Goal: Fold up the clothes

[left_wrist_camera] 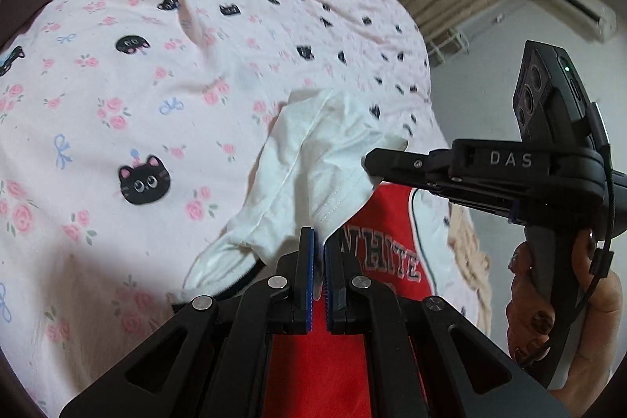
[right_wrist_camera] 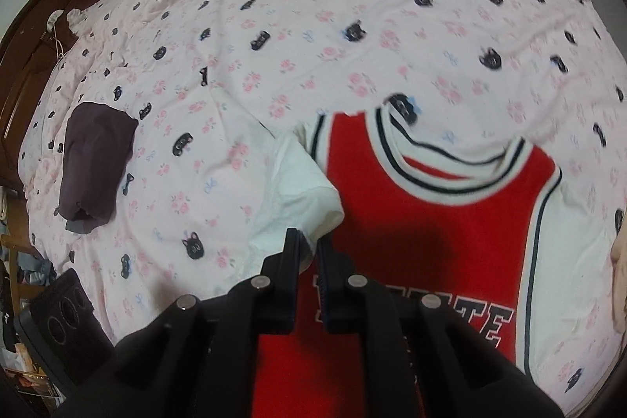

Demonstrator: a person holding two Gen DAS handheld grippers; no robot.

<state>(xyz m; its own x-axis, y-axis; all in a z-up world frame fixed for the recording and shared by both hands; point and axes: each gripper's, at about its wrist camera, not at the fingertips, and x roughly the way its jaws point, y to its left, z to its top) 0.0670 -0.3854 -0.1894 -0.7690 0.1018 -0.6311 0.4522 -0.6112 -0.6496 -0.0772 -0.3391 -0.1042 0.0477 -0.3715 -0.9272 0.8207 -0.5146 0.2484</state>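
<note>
The left gripper (left_wrist_camera: pixel 318 241) is clamped on the white sleeve (left_wrist_camera: pixel 298 159) of the one jersey (right_wrist_camera: pixel 431 222), just beside its red front. The right gripper (right_wrist_camera: pixel 309 241) pinches the same sleeve's hem; its body reads "DAS". The chest lettering shows "WHITE". The jersey lies on the cat-print sheet (right_wrist_camera: pixel 274 26). Beyond the sleeve lies one dark garment (right_wrist_camera: pixel 94 163).

Probably a home bedroom: a bed (right_wrist_camera: pixel 352 26) in cat-print bedding, air conditioner (left_wrist_camera: pixel 572 0) on wall.
</note>
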